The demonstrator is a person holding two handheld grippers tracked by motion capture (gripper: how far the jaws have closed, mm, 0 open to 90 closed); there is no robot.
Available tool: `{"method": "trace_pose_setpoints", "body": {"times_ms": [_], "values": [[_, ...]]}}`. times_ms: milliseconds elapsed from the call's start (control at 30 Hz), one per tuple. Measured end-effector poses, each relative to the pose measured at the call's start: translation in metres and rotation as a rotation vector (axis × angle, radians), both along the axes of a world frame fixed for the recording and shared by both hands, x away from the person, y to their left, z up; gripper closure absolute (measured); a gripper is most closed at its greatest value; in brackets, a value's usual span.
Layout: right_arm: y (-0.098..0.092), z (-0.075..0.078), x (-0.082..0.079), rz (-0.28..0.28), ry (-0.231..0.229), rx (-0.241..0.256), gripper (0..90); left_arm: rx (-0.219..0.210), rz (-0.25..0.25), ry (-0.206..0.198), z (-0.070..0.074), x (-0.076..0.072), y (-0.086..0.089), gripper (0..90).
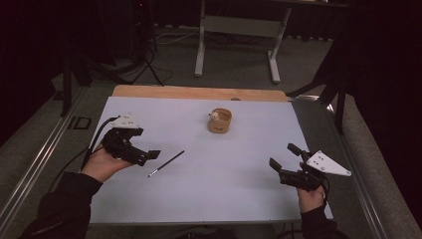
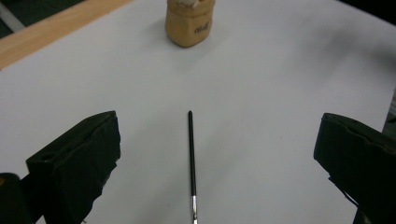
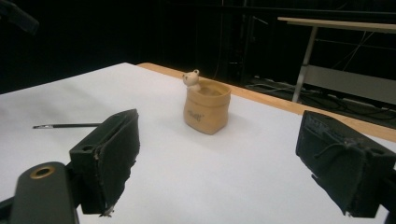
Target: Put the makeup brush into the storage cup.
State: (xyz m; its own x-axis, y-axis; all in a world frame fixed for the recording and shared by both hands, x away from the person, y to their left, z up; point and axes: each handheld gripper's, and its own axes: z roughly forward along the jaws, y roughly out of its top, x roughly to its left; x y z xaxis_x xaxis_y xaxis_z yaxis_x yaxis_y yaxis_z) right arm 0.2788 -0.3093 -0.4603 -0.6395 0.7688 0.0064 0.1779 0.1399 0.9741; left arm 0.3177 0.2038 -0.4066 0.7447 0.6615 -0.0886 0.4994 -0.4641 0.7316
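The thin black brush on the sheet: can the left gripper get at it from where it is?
Probably yes. The left gripper is open, the brush lies flat ahead between its fingers, with nothing between.

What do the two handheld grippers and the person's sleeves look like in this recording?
Both the left gripper and the right gripper are black, two-jawed tools, each topped by a pale grey three-cornered plate with small dark holes. Their jaw pads are blocky, matte black and frayed at the edges. A black cable trails from the left one. The person wears dark sleeves.
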Motion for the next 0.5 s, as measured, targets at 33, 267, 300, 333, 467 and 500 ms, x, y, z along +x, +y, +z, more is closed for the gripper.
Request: {"method": "trace_pose_setpoints", "body": {"times_ms": [33,267,300,333,467,500], "values": [[0.0,0.0,0.0,0.0,0.001,0.001,13.3,0.01,-0.013,0.019,-0.002,0.002,-0.002,1.2],[0.0,0.0,0.0,0.003,-0.001,-0.002,13.3,0.086,-0.022,0.095,-0.013,0.013,-0.013,2.3],[0.0,0.0,0.0,0.003,0.0,-0.002,13.3,0.093,-0.025,0.111,-0.015,0.015,-0.015,3.1],[0.001,0.0,0.0,0.004,0.0,-0.001,13.3,0.105,-0.021,0.118,-0.017,0.016,-0.017,3.3],[0.0,0.0,0.0,0.003,0.0,-0.001,13.4,0.111,-0.025,0.155,-0.023,0.02,-0.021,5.2],[0.0,0.0,0.0,0.003,0.001,-0.002,13.3,0.118,-0.016,0.162,-0.025,0.02,-0.022,6.3]]}}
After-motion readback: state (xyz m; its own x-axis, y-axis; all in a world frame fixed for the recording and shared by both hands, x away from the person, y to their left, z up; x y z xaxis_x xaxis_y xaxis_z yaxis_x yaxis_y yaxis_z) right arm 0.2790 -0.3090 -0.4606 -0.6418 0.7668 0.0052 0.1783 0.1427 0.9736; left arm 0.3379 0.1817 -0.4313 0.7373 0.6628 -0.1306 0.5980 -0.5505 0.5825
